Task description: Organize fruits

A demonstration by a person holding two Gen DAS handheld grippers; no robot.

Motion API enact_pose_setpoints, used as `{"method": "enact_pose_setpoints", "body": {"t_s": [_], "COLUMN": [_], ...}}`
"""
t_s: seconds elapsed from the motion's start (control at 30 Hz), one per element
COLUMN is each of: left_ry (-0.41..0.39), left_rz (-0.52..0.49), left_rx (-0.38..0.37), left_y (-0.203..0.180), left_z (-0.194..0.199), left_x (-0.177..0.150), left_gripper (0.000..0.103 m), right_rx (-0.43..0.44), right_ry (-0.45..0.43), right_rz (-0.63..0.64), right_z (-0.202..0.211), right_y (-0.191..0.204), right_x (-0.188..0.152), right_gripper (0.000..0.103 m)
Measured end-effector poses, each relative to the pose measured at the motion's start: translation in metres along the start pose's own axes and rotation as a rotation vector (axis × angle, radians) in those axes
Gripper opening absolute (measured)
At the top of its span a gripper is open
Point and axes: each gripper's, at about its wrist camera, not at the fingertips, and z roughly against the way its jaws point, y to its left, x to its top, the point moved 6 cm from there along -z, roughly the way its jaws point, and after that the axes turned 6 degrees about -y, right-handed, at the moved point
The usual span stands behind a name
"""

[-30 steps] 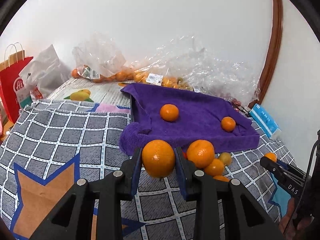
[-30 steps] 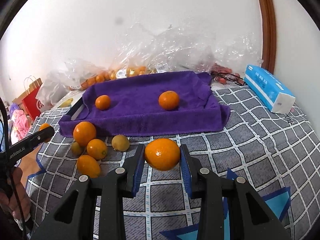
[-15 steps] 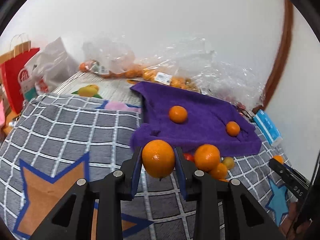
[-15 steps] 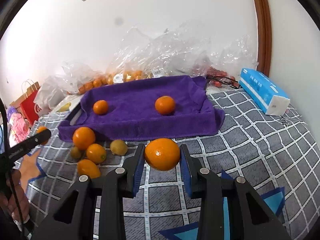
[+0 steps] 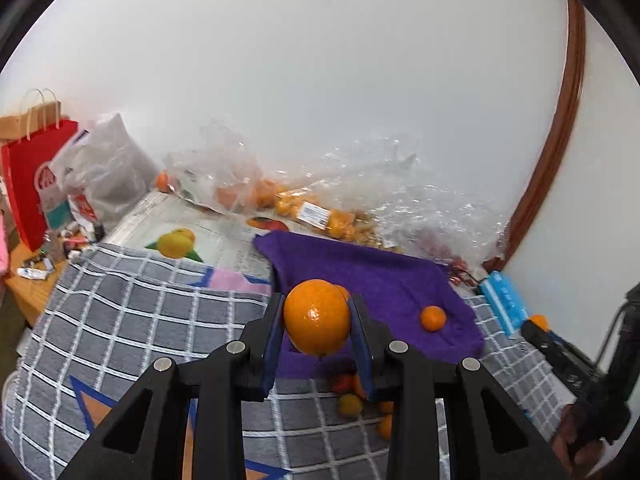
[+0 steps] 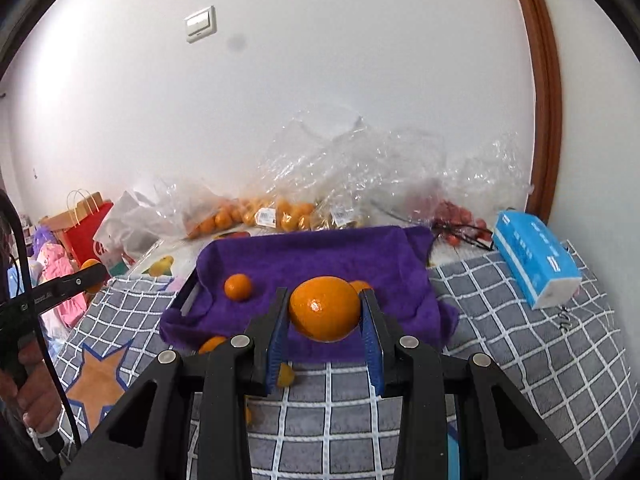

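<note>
The left gripper [image 5: 317,340] is clenched on 1 round, glossy orange fruit [image 5: 317,316], pads pressing its 2 opposite sides, and holds it in the air over the near edge of the purple towel-lined tray [image 5: 384,276]. The right gripper [image 6: 325,334] likewise grasps a second round orange fruit [image 6: 325,308] across its middle, above the tray's near edge. Such fruit looks fairly light and firm, with a smooth peel that could slip and flesh that bruises under hard squeezing, so a moderate hold across the widest part, as here, seems right.

Just in front of the tray, a cluster of small loose orange and yellowish fruits [image 5: 352,402] lies on the grey checked cloth [image 5: 132,320] covering the surface. On the tray itself rest 2 small oranges [image 6: 238,287], 1 partly hidden behind each held fruit. To the right of the tray sits a blue tissue pack [image 6: 536,264]; behind it, clear plastic bags of oranges [image 6: 280,212] lean toward the wall.

Compared with 1 second ago, both grippers have risen and advanced toward the tray: the loose fruits now sit lower in view, and more wall shows.
</note>
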Motion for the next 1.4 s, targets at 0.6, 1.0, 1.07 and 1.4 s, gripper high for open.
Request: {"method": "enact_pose_setpoints", "body": {"t_s": [0.6, 1.0, 1.07, 1.4], "left_ry": [0.020, 0.054, 0.058, 0.106], "left_rz": [-0.030, -0.006, 0.002, 0.080], "left_rx": [-0.039, -0.036, -0.039, -0.051], "left_y": [-0.030, -0.028, -0.026, -0.001], "left_z": [-0.026, -0.070, -0.079, -0.127], "left_x": [0.012, 0.020, 0.022, 0.009], "left_gripper": [0.030, 0.030, 0.030, 0.030], "right_rx": [-0.016, -0.036, -0.039, -0.047], "right_ry": [0.000, 0.015, 0.015, 0.064], "right_rz": [-0.033, -0.060, -0.063, -0.100], "right_z": [-0.024, -0.056, -0.060, -0.101], "right_y": [-0.011, -0.025, -0.027, -0.050], "right_x": [0.018, 0.033, 0.035, 0.013], "right_gripper": [0.034, 0.034, 0.034, 0.034]}}
